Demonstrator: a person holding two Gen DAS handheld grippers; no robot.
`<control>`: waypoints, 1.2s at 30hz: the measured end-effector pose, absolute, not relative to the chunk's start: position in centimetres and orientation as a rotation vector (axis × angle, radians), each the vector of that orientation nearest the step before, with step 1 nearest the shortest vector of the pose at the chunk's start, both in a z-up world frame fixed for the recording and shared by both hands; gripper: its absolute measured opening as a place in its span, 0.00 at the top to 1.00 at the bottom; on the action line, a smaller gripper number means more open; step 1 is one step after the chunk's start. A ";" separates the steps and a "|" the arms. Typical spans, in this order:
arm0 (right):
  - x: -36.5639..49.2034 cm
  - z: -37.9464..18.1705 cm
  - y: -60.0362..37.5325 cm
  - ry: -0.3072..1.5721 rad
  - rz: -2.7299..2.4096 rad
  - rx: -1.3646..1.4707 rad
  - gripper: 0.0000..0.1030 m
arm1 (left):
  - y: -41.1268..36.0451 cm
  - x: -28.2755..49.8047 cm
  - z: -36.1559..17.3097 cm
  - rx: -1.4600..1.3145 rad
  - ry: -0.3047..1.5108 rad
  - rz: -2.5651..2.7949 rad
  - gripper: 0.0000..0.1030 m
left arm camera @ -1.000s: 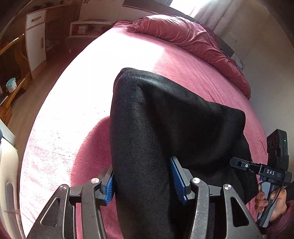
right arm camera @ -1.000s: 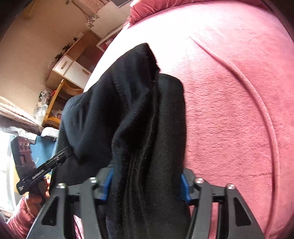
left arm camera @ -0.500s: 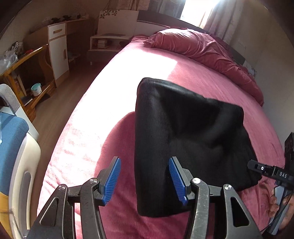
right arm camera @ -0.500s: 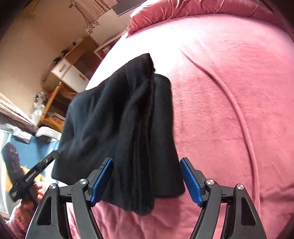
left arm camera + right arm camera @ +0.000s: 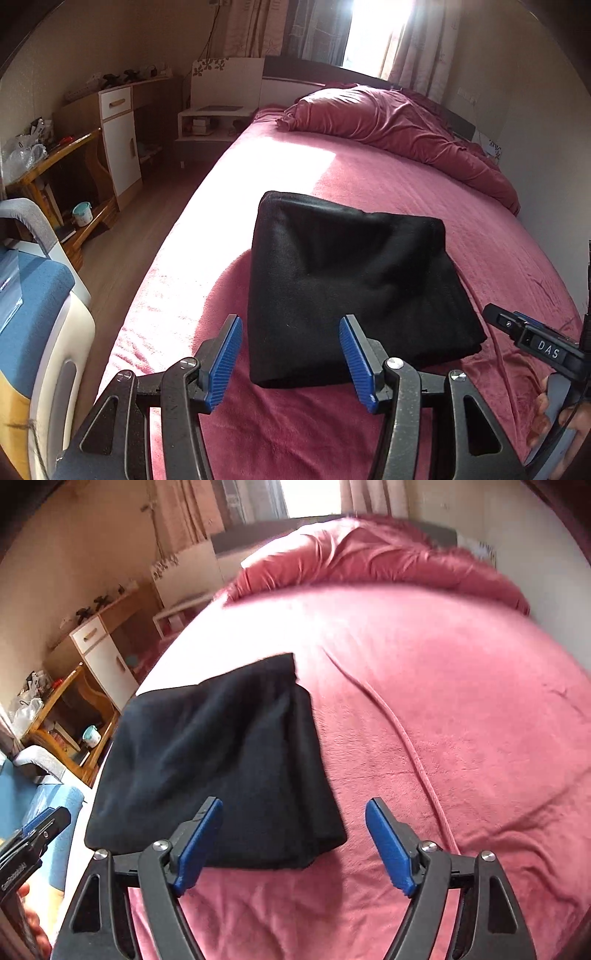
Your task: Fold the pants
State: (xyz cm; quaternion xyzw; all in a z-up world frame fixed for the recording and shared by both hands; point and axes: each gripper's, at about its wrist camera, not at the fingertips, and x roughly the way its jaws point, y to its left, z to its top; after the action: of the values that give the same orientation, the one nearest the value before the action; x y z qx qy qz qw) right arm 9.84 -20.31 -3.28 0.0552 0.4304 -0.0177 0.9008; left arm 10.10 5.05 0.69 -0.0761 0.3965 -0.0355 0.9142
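Now the black knit pants [image 5: 347, 291], folded into a squarish bundle, are seen lying flat on the pink plush bed cover [image 5: 461, 206], near its L edge. Left tongs [image 5: 291, 358] are spread w/ nothing between; right tongs [image 5: 293, 840] have just been opening, also empty (bundle beside the L pad, not pinched). Fold appears done. Withdrawal should be kept clear of the cloth so no layer gets snagged; loose near-edge layers could be tapped flat.
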 end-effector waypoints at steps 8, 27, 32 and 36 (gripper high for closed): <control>5.4 -1.5 -15.5 0.844 -0.101 0.034 0.22 | 4.4 6.6 2.6 -0.149 0.754 -0.040 0.46; 2.9 -0.5 -14.5 0.781 -0.152 -0.004 0.22 | 2.9 5.0 3.0 -0.109 0.734 -0.029 0.39; 2.4 -0.8 -14.3 0.780 -0.151 -0.004 0.22 | 2.8 4.9 2.7 -0.095 0.742 -0.012 0.39; 2.3 -0.9 -14.4 0.780 -0.149 -0.008 0.22 | 2.9 4.8 2.5 -0.092 0.746 0.010 0.39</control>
State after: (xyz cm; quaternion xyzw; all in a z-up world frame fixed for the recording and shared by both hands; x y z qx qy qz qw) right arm 2.34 -14.39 -0.91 -0.0037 0.3797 -0.0726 0.9223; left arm 4.84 2.87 2.48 -0.0449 0.3643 0.0050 0.9302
